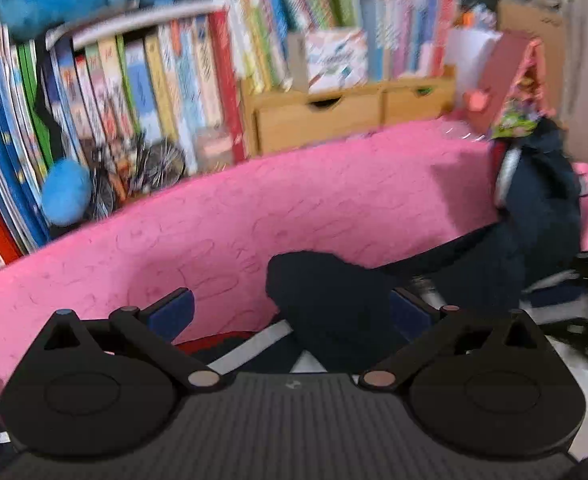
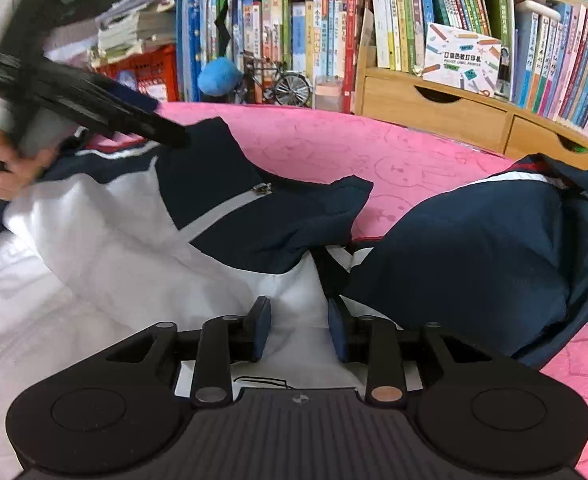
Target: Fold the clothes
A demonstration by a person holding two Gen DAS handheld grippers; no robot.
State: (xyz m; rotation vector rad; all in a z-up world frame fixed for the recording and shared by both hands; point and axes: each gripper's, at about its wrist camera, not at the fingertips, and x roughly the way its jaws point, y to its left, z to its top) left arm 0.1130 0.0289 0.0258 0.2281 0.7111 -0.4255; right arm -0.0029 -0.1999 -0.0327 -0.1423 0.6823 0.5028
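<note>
A navy and white zip jacket (image 2: 253,216) with a grey stripe lies spread and rumpled on a pink bedspread (image 2: 334,152), white lining up at the near left. My right gripper (image 2: 300,320) stands over the lining with its jaws narrow. White cloth fills the gap and touches both pads. In the left wrist view my left gripper (image 1: 291,312) is wide open. A navy flap of the jacket (image 1: 326,300) lies loose between its fingers, close to the right one. The left gripper's body (image 2: 93,96), held by a hand (image 2: 5,160), reaches to the jacket's far left shoulder.
Packed bookshelves stand behind the bed, with wooden drawers (image 2: 434,112), a blue plush (image 2: 217,76), a small model bicycle (image 2: 289,84) and a red crate (image 2: 145,68). A pink house-shaped box (image 1: 510,80) stands at the bedspread's far right.
</note>
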